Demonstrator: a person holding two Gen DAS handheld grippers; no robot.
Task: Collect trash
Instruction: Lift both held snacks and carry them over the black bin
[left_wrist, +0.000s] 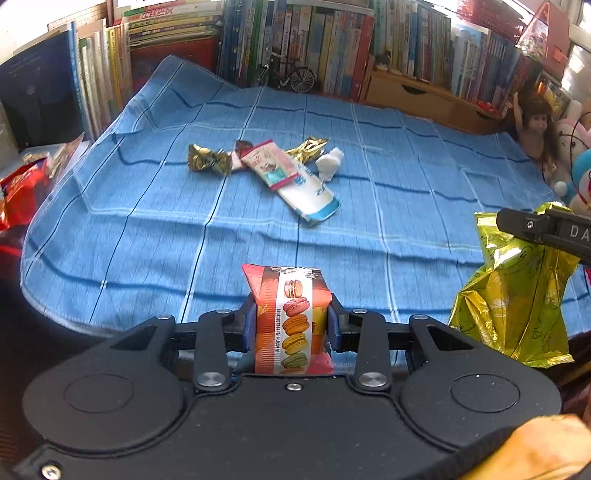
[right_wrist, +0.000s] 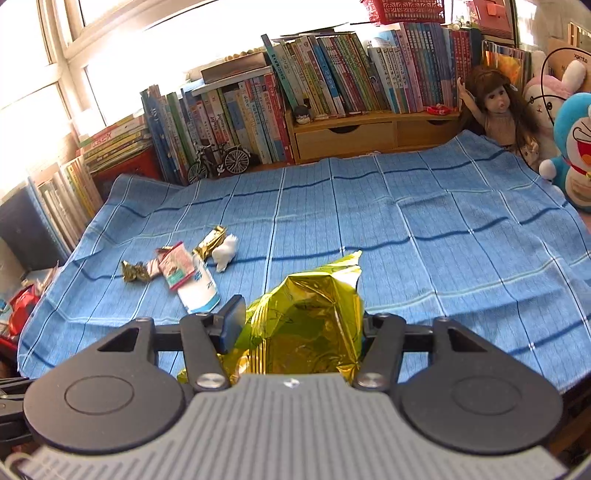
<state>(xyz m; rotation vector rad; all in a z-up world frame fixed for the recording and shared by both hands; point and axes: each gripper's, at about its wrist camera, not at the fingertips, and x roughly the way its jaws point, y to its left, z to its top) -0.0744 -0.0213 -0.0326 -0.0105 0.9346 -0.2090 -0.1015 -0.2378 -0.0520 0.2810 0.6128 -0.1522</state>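
My left gripper (left_wrist: 291, 317) is shut on a red macaron snack packet (left_wrist: 291, 310), held upright above the near edge of the blue checked cloth (left_wrist: 147, 229). My right gripper (right_wrist: 299, 325) is shut on a crumpled yellow-green foil bag (right_wrist: 310, 321); the same foil bag (left_wrist: 513, 295) hangs at the right of the left wrist view, pinched by a black finger (left_wrist: 532, 227). On the cloth lie more scraps: a gold foil wrapper (left_wrist: 207, 158), a pink-and-white wrapper (left_wrist: 273, 166), a white-and-blue packet (left_wrist: 314, 195), another gold wrapper (left_wrist: 308, 147) and a white tissue wad (left_wrist: 330, 162).
Rows of books (right_wrist: 314, 81) and a small model bicycle (right_wrist: 218, 158) stand behind the cloth, with a wooden drawer shelf (right_wrist: 351, 136). A doll (right_wrist: 498, 110) and plush toys (right_wrist: 576, 155) sit at the right. Red packaging (left_wrist: 22, 195) lies off the cloth's left edge.
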